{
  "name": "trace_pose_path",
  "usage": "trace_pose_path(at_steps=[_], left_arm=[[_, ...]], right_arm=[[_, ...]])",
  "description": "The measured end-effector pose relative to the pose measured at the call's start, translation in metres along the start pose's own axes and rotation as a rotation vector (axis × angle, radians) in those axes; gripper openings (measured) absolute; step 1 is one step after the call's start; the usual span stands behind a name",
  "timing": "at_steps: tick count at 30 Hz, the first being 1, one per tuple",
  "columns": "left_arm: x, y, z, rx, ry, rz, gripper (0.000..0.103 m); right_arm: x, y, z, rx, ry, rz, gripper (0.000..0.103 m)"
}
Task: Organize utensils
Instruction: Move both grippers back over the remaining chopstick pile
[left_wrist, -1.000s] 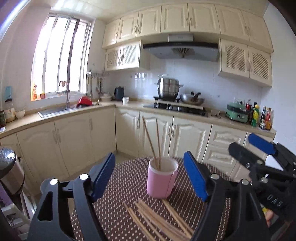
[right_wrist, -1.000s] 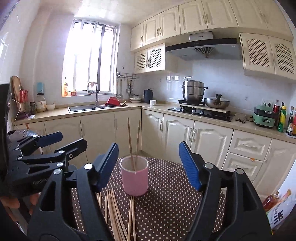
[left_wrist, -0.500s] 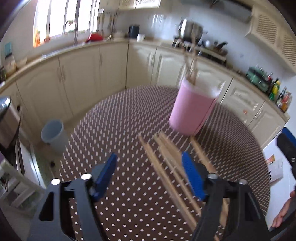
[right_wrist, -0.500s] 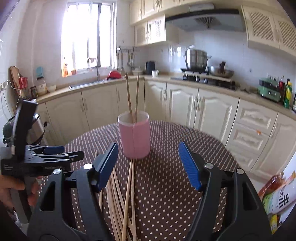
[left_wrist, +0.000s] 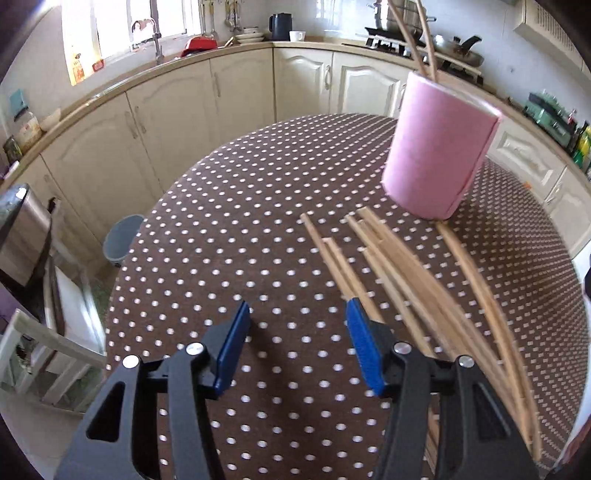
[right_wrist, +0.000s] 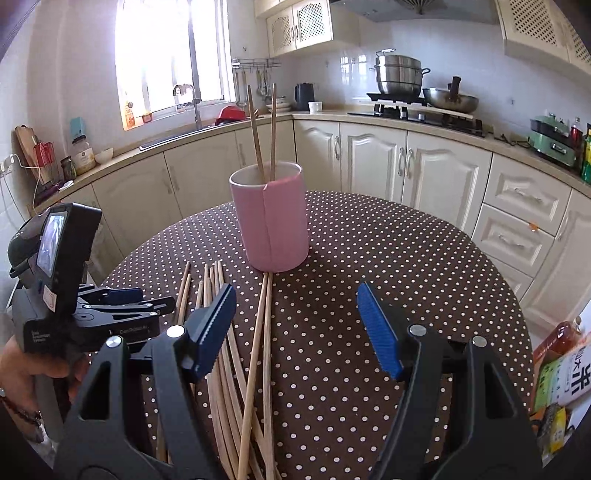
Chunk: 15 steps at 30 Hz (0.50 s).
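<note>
A pink cup (right_wrist: 271, 221) stands on the round brown polka-dot table (right_wrist: 388, 258) with two wooden chopsticks (right_wrist: 263, 133) upright in it. Several loose chopsticks (right_wrist: 236, 354) lie flat in front of it, also in the left wrist view (left_wrist: 406, 280). The cup shows at the upper right in that view (left_wrist: 439, 147). My left gripper (left_wrist: 295, 332) is open, low over the table just left of the pile; its right finger touches or overlaps the leftmost stick. It also shows at the left in the right wrist view (right_wrist: 122, 306). My right gripper (right_wrist: 295, 325) is open and empty above the pile.
Cream kitchen cabinets (right_wrist: 406, 166) and a counter ring the table. A grey bin (left_wrist: 122, 236) and a white chair (left_wrist: 55, 343) stand on the floor to the left. Bottles and packets (right_wrist: 557, 369) sit at the right edge.
My left gripper has tipped down and dropped close to the table at the left side of the chopstick pile. My right gripper has moved forward and lower toward the cup.
</note>
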<state>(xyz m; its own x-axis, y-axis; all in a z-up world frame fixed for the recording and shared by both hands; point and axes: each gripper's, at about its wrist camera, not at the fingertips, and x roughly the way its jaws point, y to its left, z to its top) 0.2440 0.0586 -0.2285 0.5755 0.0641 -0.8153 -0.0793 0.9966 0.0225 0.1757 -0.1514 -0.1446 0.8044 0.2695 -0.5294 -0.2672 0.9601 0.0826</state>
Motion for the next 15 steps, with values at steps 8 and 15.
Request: trace_pose_path(at_steps=[8,15], left_arm=[[-0.008,0.005,-0.001,-0.054,-0.019,-0.077,0.054],[-0.005,-0.002,0.003,-0.026,-0.023,-0.086,0.054]], right_arm=[[0.014,0.004,-0.002,-0.002,0.031,0.005,0.068],[0.02,0.006,-0.002,-0.001,0.051,-0.003,0.068]])
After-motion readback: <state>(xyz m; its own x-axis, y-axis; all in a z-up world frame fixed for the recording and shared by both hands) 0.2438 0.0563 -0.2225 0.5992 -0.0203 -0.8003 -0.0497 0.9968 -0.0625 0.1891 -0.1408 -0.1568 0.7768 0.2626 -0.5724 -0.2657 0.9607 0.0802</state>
